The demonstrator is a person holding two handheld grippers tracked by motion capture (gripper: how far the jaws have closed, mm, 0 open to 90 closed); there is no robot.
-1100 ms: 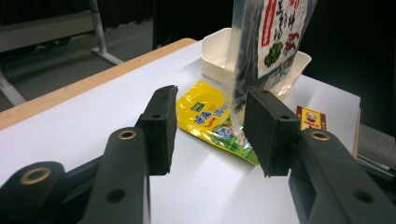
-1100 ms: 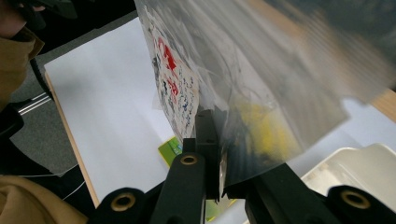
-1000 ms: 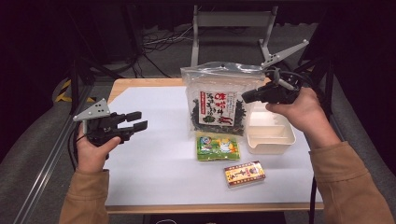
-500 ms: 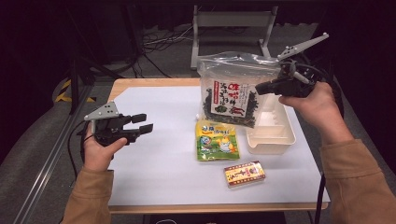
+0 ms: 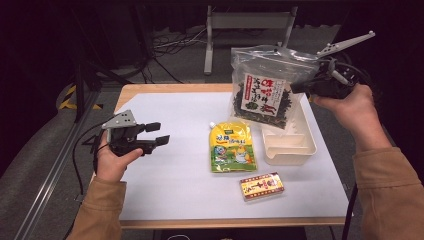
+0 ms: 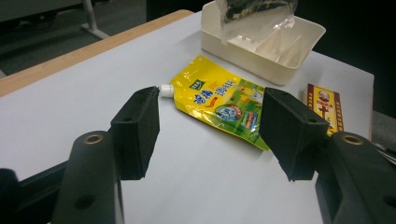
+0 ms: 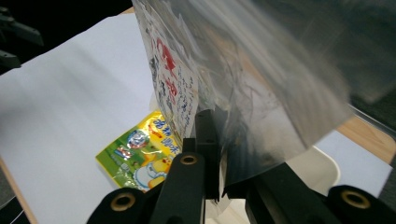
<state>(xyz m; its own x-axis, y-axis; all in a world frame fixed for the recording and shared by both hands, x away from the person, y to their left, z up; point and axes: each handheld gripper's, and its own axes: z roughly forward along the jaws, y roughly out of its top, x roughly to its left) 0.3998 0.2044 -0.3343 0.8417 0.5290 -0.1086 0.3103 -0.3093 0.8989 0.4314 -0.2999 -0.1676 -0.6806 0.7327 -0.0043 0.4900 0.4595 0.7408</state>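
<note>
Desk (image 5: 165,190) edge comes first, closest to the person, with a big white sheet on top and a strip of brown wood at the front and back. On the near part lies a small red and yellow box (image 5: 261,186). A bit farther in lies a yellow pouch with a little white cap (image 5: 232,148), flat on the sheet.

The left hand-held gripper (image 5: 159,134) hangs low over the bare left side of the desk. Its jaws stand wide apart and hold nothing. In the left gripper view they point toward the yellow pouch.

Farther back on the right sits a cream tray (image 5: 290,145) with walls inside that split it into parts. Up above the tray's far end hangs a clear seaweed bag (image 5: 264,90) with dark bits and a white and red label. The right hand-held gripper (image 5: 300,86) pinches the bag by its right edge, jaws closed tight on the plastic.

The step now looks like putting the bag into the tray. To do it well, keep the pinch firm, because the plastic is slippery and the bag swings. Bring it down slowly, bottom end first, and line it up with the long way of the tray. The bag looks wider than the tray's parts, so it may end up resting on the walls. Let go only once it rests.

Past the desk the room is dark, with a grey floor, black cables (image 5: 165,47) and a grey metal stand (image 5: 247,30).
</note>
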